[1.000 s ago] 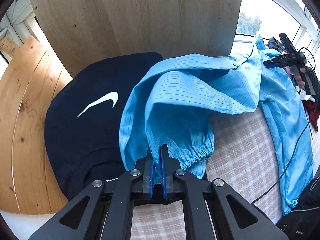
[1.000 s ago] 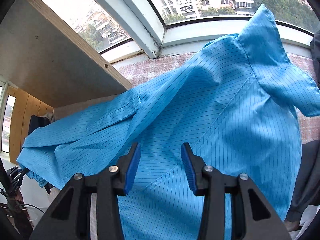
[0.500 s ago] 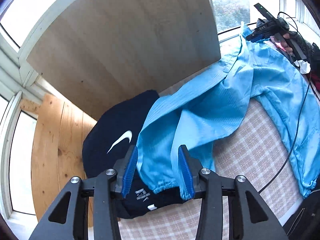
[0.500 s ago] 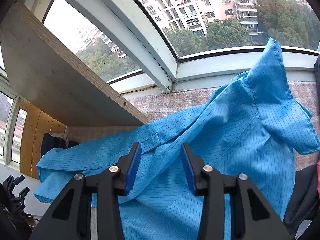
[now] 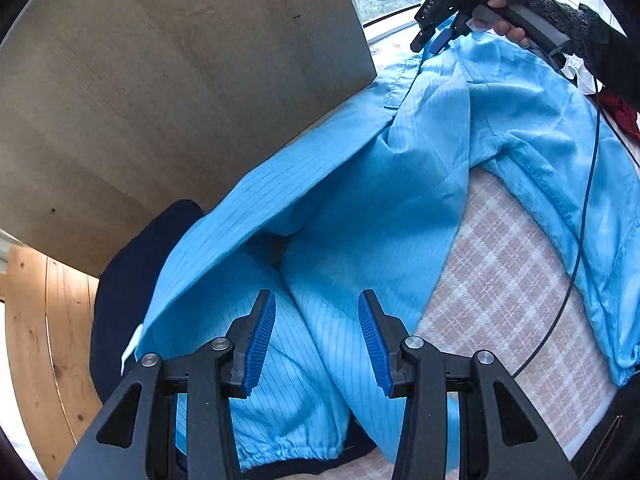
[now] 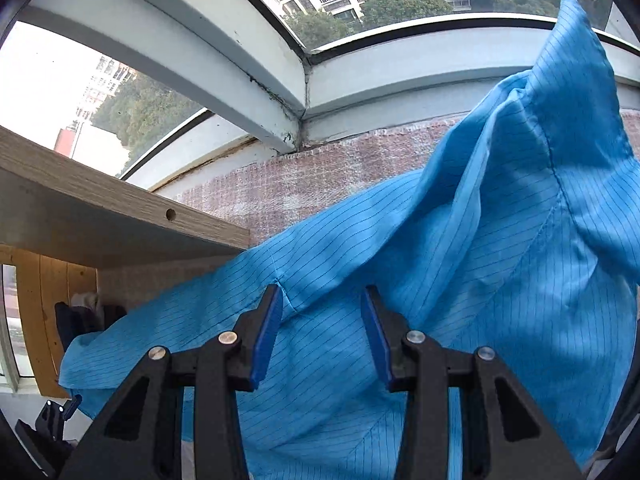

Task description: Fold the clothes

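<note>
A: Left wrist view first. How many garments?

B: Two. One light-blue pinstriped jacket, spread over the checked cover, and one dark navy garment under its left part, next to the wood panel. A bit of white logo pokes out at the jacket's edge.

A: Left gripper?

B: Jaws apart, nothing pinched. Two blue ribbed pads, w/ the jacket's sleeve lying below the gap. One elastic cuff shows low in the frame; a second cuff sits far right.

A: Anything else there?

B: The right gripper is top right, over the jacket's collar end, held by one hand in a knit sleeve. One black cable runs down across the jacket. A red cloth at the right edge; can't tell what it is.

A: Right wrist view?

B: Same jacket, one piece, filling the lower half. Its hood or collar end peaks up at the right, against the window frame. Right gripper: jaws apart, pads not pressing the fabric; cloth lies beyond them.

A: Rest?

B: Cover's pinkish edge along the sill, panel edge w/ one drill hole at left. Left gripper just visible bottom left; its jaws can't be read from here. Navy garment far left.
</note>
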{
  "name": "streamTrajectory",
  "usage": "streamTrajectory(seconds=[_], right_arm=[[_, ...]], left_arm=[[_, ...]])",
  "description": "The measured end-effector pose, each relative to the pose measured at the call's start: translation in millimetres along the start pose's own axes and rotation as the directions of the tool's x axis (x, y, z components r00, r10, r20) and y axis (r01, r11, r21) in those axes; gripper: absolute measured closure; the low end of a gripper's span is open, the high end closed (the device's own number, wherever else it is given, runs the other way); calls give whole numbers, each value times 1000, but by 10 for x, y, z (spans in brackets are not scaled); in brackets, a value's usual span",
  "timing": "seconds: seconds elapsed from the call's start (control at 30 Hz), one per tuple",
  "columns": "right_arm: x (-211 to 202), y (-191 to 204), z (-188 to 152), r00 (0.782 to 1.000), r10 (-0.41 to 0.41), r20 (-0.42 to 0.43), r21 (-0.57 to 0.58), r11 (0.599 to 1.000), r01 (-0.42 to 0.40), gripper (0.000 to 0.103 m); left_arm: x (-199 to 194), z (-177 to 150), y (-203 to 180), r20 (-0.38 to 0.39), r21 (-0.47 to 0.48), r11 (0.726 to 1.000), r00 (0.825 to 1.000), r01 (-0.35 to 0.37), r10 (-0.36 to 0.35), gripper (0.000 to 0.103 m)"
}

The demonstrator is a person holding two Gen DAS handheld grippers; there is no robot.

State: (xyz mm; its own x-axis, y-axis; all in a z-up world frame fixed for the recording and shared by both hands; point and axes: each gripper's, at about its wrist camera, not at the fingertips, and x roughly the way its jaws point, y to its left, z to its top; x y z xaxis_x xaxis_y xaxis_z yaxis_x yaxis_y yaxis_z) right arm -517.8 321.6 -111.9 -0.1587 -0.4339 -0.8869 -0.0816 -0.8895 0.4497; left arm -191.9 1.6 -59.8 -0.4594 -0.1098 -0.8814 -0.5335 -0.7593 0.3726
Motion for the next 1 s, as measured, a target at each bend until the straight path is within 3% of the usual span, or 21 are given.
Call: streamTrajectory(seconds=[0.17, 0.3, 0.4, 0.53, 0.63, 0.8, 1.0], right_arm=[[130, -83, 101, 998, 63, -5, 80, 995, -63, 63], [206, -124, 158, 997, 74, 27, 106, 991, -77, 63], [206, -138, 163, 996, 74, 45, 103, 992, -79, 96], [151, -160, 148, 992, 109, 67, 110, 987, -116, 98], [49, -170, 140, 985, 148, 86, 120, 980, -158, 99], [-131, -179, 172, 976, 185, 111, 125, 972, -198, 99], [-245, -184, 137, 975, 186, 124, 119, 972, -201, 99]], left_arm=[[269, 202, 73, -19, 146, 974, 984, -175, 179, 60], [513, 267, 146, -65, 232, 942, 962, -243, 264, 59], [414, 250, 161, -49, 210, 951, 969, -225, 240, 59], [134, 168, 163, 2, 208, 958, 979, -198, 202, 54], [-38, 66, 299, 16, 200, 955, 976, -217, 218, 50], [-108, -162, 551, -11, 171, 955, 968, -244, 249, 50], [178, -225, 620, -91, 166, 960, 966, -223, 240, 51]])
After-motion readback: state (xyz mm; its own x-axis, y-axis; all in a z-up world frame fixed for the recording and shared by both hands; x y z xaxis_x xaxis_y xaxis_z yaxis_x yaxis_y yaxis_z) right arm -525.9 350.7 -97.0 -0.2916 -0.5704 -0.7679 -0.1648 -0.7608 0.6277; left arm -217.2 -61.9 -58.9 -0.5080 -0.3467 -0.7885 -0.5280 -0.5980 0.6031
